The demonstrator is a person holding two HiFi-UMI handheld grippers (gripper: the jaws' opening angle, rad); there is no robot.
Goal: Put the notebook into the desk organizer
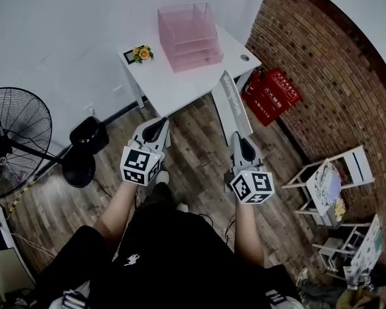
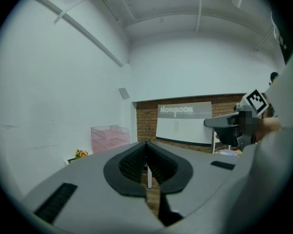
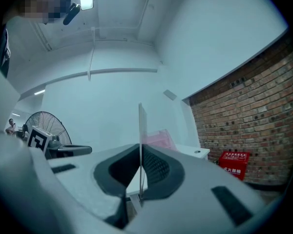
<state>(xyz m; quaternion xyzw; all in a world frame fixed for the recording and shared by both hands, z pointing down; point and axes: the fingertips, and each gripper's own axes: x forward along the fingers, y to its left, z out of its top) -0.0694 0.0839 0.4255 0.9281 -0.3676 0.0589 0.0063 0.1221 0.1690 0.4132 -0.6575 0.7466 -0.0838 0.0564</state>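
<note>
The pink, see-through desk organizer (image 1: pixel 188 36) stands on the white table (image 1: pixel 170 85) ahead of me; it also shows in the left gripper view (image 2: pixel 109 137) and, partly hidden, in the right gripper view (image 3: pixel 159 139). My right gripper (image 1: pixel 237 138) (image 3: pixel 140 151) is shut on the grey-and-white notebook (image 1: pixel 233 105), which it holds upright in the air just off the table's near right corner. That notebook shows edge-on (image 3: pixel 140 130) between the pads, and face-on (image 2: pixel 183 123) from the left. My left gripper (image 1: pixel 159 126) (image 2: pixel 146 147) hangs before the table's front edge, shut and holding nothing.
A small flower pot (image 1: pixel 141 53) sits at the table's left end. A red box (image 1: pixel 273 95) lies by the brick wall on the right. A standing fan (image 1: pixel 16 140) and a black bin (image 1: pixel 87 136) stand at the left. Small white racks (image 1: pixel 328 185) are at the right.
</note>
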